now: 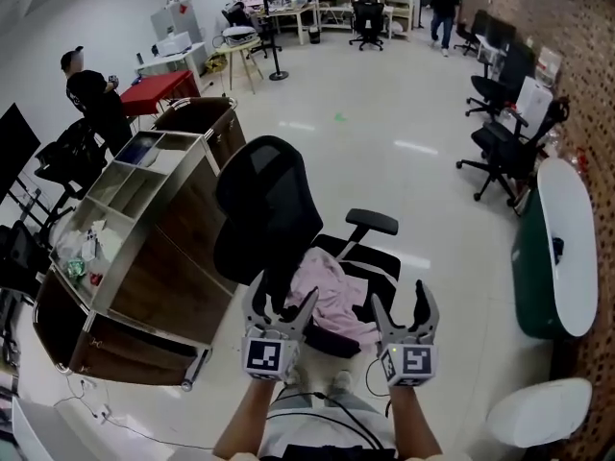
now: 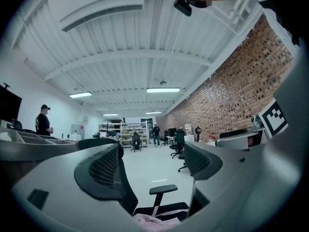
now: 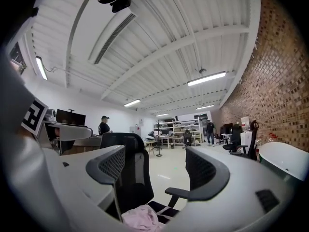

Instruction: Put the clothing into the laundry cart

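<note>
On the seat of a black mesh office chair (image 1: 267, 200) lies a crumpled pale pink cloth garment (image 1: 334, 291). Near it, the left gripper (image 1: 284, 298) and right gripper (image 1: 399, 301) hover side by side, each with its jaws apart and holding nothing. Left of the chair stands a brown wooden cart with open compartments (image 1: 163, 277).

The pink clothing (image 1: 334, 294) is soft, crumpled cloth on a chair (image 1: 261, 195) of matt black mesh. The pale floor (image 1: 384, 152) shines glossy. At nine o'clock, a cabinet (image 1: 178, 257) shows brown wood-look panels.
</note>
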`<move>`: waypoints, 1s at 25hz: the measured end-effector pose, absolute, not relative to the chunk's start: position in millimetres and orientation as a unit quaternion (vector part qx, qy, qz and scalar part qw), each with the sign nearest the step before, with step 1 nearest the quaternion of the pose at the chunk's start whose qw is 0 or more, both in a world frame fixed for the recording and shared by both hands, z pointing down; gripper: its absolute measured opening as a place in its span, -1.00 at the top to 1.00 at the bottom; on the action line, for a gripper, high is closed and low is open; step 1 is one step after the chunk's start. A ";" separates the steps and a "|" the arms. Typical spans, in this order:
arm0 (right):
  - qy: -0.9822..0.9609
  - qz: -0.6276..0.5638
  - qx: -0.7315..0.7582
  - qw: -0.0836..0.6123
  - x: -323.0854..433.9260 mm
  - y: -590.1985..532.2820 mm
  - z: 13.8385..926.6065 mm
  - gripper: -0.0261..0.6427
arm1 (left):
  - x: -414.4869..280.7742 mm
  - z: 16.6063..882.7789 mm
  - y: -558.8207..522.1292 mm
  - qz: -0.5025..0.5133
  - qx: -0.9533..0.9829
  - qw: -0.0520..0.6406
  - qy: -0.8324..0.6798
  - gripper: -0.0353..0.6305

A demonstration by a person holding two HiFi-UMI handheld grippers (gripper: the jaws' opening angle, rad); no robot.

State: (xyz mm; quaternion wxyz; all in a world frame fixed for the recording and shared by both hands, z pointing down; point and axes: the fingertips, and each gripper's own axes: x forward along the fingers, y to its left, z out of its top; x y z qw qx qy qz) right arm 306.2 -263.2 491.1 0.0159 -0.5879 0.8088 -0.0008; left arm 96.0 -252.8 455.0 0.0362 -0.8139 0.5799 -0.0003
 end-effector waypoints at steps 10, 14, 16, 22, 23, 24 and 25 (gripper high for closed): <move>0.812 -0.046 -0.581 -0.024 265.7 -312.8 553.5 -0.33 | 64.0 522.7 -326.1 -0.034 -0.844 -0.006 0.536 -0.32; 0.833 -0.099 -0.540 -0.072 241.5 -325.8 615.3 -0.33 | 56.6 550.1 -348.3 -0.047 -0.849 -0.009 0.527 -0.32; 0.840 -0.126 -0.519 -0.100 231.6 -336.4 650.1 -0.33 | 55.7 568.8 -359.7 -0.049 -0.850 -0.022 0.524 -0.32; 0.866 -0.188 -0.408 -0.220 187.8 -376.8 795.8 -0.33 | 53.3 655.2 -380.6 -0.071 -0.854 -0.079 0.509 -0.33; 0.866 -0.192 -0.394 -0.241 181.9 -386.1 821.9 -0.33 | 53.6 672.0 -383.3 -0.079 -0.855 -0.084 0.505 -0.34; 0.864 -0.200 -0.383 -0.257 175.5 -395.0 848.2 -0.33 | 53.7 687.7 -385.7 -0.083 -0.856 -0.090 0.502 -0.34; 0.862 -0.213 -0.373 -0.270 168.5 -402.9 875.9 -0.40 | 53.5 702.2 -387.8 -0.084 -0.857 -0.096 0.499 -0.34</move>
